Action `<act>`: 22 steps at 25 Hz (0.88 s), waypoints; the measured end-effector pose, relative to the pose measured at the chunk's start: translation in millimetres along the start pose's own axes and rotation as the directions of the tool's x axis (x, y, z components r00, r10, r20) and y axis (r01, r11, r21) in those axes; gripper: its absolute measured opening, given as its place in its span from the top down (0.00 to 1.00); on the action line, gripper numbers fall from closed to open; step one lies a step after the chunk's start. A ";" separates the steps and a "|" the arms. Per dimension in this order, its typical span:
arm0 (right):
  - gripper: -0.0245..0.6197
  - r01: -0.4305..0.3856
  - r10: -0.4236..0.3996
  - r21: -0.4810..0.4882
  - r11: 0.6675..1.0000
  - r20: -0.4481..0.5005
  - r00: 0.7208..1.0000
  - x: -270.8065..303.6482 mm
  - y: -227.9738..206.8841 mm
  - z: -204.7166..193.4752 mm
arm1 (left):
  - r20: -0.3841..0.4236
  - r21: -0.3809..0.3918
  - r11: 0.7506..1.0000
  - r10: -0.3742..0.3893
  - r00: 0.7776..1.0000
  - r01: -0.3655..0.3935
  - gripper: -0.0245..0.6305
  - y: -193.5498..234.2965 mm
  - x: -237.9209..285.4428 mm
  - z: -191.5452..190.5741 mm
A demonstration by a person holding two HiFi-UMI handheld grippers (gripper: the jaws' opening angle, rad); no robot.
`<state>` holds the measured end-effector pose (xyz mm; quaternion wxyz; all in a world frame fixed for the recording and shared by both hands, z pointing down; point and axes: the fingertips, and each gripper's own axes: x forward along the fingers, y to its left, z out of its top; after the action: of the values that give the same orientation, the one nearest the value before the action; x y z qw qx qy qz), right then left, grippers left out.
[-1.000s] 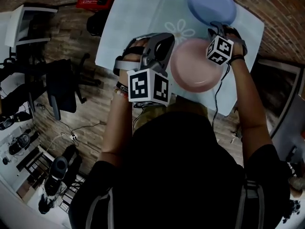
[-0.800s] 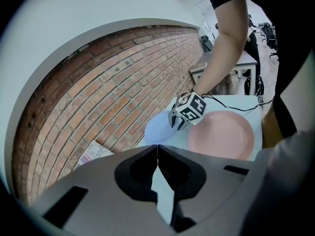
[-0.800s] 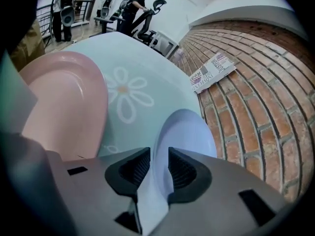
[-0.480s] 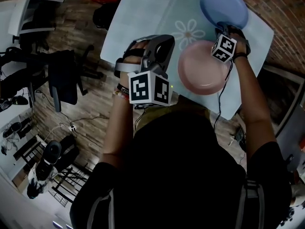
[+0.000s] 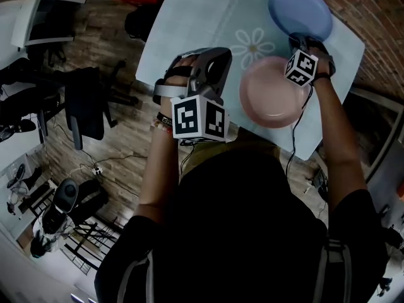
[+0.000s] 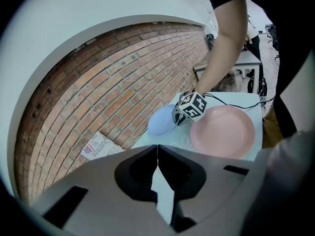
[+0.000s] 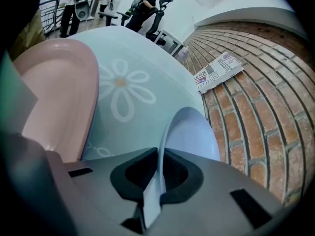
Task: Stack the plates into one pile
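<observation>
The head view looks steeply down past the person's shoulders onto the pale blue bench (image 5: 192, 21). The left gripper view faces across it toward the red brick wall (image 6: 123, 82). The right gripper view sits close against the round blue plastic plate (image 7: 197, 132). All three share the round pink plastic plate (image 5: 271, 96).

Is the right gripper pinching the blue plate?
Yes, shut on it. The right gripper has just been closing its jaws, and the rim of the blue plate sits pinched between them.

The blue plate (image 5: 300, 10) and pink plate (image 5: 271, 93) look like smooth, matt plastic, the desk (image 5: 202, 24) has a smooth pale covering, the wall (image 6: 113, 92) is rough brick, and the floor (image 5: 126, 137) is wood planks.
</observation>
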<state>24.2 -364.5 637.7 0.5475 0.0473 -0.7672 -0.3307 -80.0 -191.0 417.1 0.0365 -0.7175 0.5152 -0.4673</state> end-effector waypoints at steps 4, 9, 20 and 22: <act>0.89 0.044 -0.044 0.007 0.999 -0.002 0.999 -10.1 -4.6 -1.6 | 0.009 0.021 1.000 -0.009 1.000 0.009 0.93 -2.9 0.2 -0.5; 0.89 0.088 -0.088 0.026 0.996 -0.013 0.996 -42.7 -9.4 0.1 | 0.054 0.059 0.998 -0.013 0.998 0.010 0.93 5.2 -12.5 10.0; 0.89 0.270 -0.269 0.070 0.960 -0.031 0.963 -149.9 -23.7 51.0 | 0.205 0.185 0.982 -0.078 0.976 0.039 0.93 24.3 -33.3 22.1; 0.89 0.294 -0.292 0.076 0.953 -0.032 0.956 -169.9 -21.9 62.6 | 0.228 0.203 0.978 -0.094 0.969 0.047 0.93 23.1 -37.6 24.6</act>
<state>30.6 -279.1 476.6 0.4978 0.1856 -0.7588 -0.3767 -80.1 -183.2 367.2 0.1512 -0.7790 0.4327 -0.4279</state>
